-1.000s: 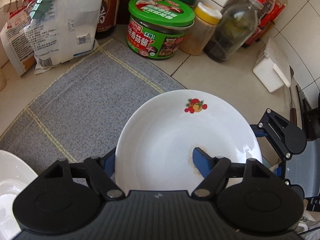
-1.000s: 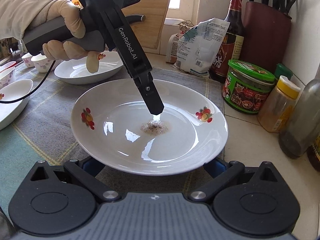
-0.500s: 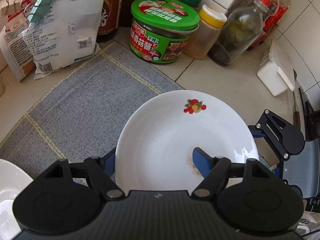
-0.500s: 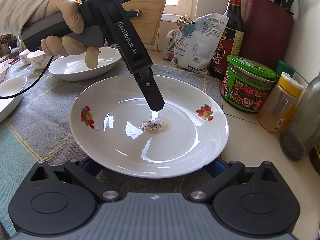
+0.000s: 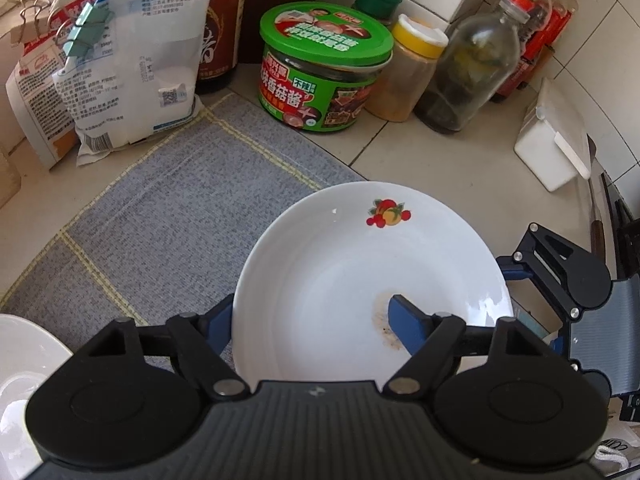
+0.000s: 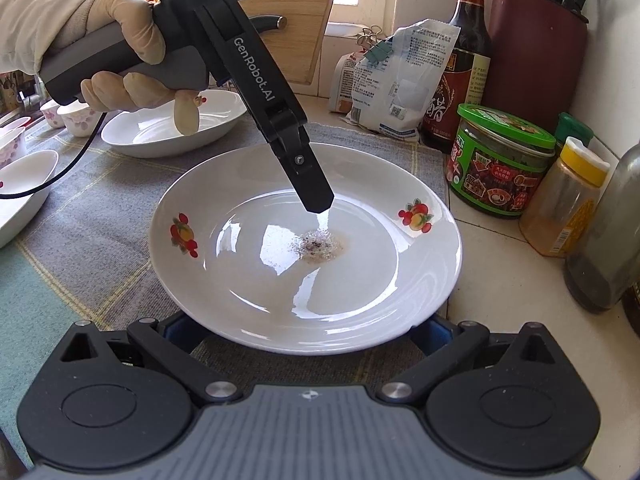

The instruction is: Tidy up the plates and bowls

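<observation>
Little has shifted since the earlier frames: both grippers and the plate sit where they were, and only the left claw's gap differs, its jaws now opening.

Item: white plate with fruit motifs, lying on the grey woven mat, its right edge out over the tiled counter. A brownish speckled residue marks its centre.

Item: left gripper, held in a gloved hand. It straddles the plate's rim: one blue finger lies over the inside near the residue, the other sits outside and below the rim. Jaws parting, plate between them; whether the pads still touch the china cannot be told for certain, though the inner finger appears to stand just clear.

Item: right gripper, at the plate's near edge. Its blue fingers are mostly hidden beneath the rim, spread at about the plate's width; whether they clasp the plate cannot be told.

Item: second white dish, further back on the mat, behind the gloved hand.

Item: green-lidded jar, yellow-capped spice bottle, glass bottle, clipped bags and dark sauce bottle, ranged along the wall beyond the mat.
</observation>
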`<state>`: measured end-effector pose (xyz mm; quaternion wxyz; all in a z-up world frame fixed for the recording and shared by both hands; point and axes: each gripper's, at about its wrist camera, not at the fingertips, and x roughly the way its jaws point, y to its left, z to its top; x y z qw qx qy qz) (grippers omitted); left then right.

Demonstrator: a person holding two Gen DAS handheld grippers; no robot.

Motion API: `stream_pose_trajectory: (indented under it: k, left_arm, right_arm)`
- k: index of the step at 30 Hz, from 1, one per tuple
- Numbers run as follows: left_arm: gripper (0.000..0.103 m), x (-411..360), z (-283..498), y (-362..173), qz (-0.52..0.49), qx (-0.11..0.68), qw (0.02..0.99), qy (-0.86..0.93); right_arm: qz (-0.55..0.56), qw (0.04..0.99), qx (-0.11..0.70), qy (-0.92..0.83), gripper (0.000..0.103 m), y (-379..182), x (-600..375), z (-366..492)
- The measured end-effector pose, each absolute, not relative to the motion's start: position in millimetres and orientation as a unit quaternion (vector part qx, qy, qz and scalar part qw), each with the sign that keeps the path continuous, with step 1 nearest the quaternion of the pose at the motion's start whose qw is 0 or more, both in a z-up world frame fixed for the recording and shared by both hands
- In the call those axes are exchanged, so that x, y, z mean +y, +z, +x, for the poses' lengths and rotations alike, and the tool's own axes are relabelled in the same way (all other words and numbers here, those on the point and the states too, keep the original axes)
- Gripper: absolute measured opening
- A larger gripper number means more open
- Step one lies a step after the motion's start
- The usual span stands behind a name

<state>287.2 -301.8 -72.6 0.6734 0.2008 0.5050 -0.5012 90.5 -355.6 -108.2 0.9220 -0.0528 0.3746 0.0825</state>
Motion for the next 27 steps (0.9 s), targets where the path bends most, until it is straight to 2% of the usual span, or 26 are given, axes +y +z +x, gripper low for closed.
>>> stream_pose_trajectory:
  k: [8, 15, 27]
  left_arm:
    - [0.082, -278, 276, -49, 0.185, 0.467, 0.715, -0.486]
    - [0.09, -236, 244, -18, 0.162, 0.415, 0.762, -0.471]
    - [0.092, -193, 183, 12, 0.183, 0.322, 0.78, -0.504]
  right_arm:
    - [-0.028, 0.92, 0.384, 0.073, 0.103, -102, -356, 81]
    - [-0.014, 0.921, 0.386, 0.042, 0.103, -92, -351, 66]
    - [-0.064, 0.919, 0.389, -0.019, 0.103, -72, -307, 39]
